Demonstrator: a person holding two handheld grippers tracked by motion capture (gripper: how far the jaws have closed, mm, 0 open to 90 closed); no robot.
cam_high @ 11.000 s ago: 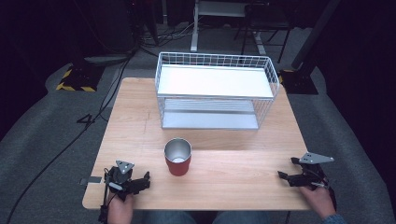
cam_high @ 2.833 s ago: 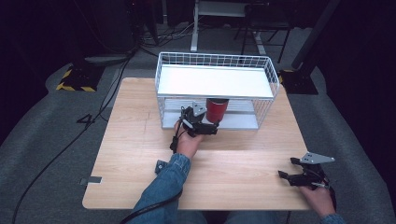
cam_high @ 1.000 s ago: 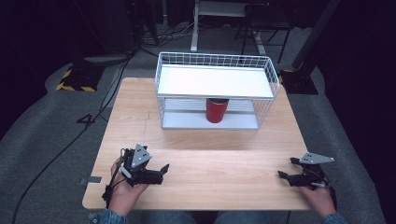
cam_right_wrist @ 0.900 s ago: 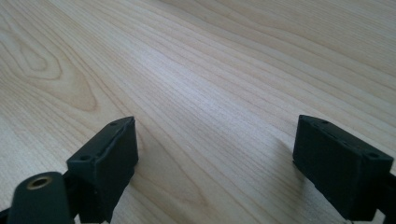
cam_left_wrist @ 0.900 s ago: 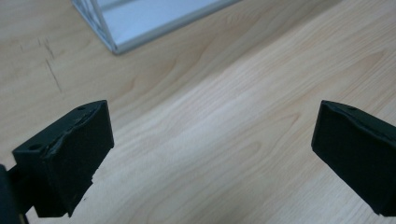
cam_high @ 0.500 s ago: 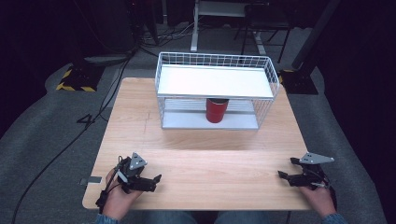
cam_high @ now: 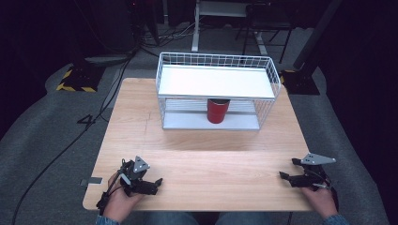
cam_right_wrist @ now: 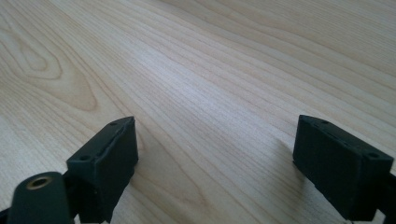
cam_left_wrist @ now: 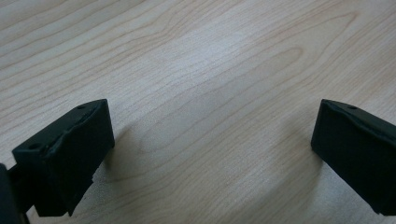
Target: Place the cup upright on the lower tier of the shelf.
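Observation:
A red cup [cam_high: 218, 110] with a metal rim stands upright on the lower shelf of the white wire rack [cam_high: 216, 82] at the back of the wooden table [cam_high: 202, 154]. My left gripper [cam_high: 156, 183] rests on the table near its front left corner, held by a hand, jaws wide apart with bare wood between them. In the left gripper view the left gripper [cam_left_wrist: 210, 154] stands open over wood grain. My right gripper [cam_high: 287, 172] lies near the front right corner, also open and empty. The right gripper view shows the right gripper [cam_right_wrist: 215, 158] open above bare wood.
The rack has a white top shelf [cam_high: 215, 80] and wire sides. A cable [cam_high: 56, 159] runs across the grey floor to the left of the table. Dark equipment and a desk frame [cam_high: 220, 18] stand behind the table.
My left gripper carried the red cup from the table's front into the rack's lower shelf, let it go, then drew back to the front left corner. The right gripper stayed put.

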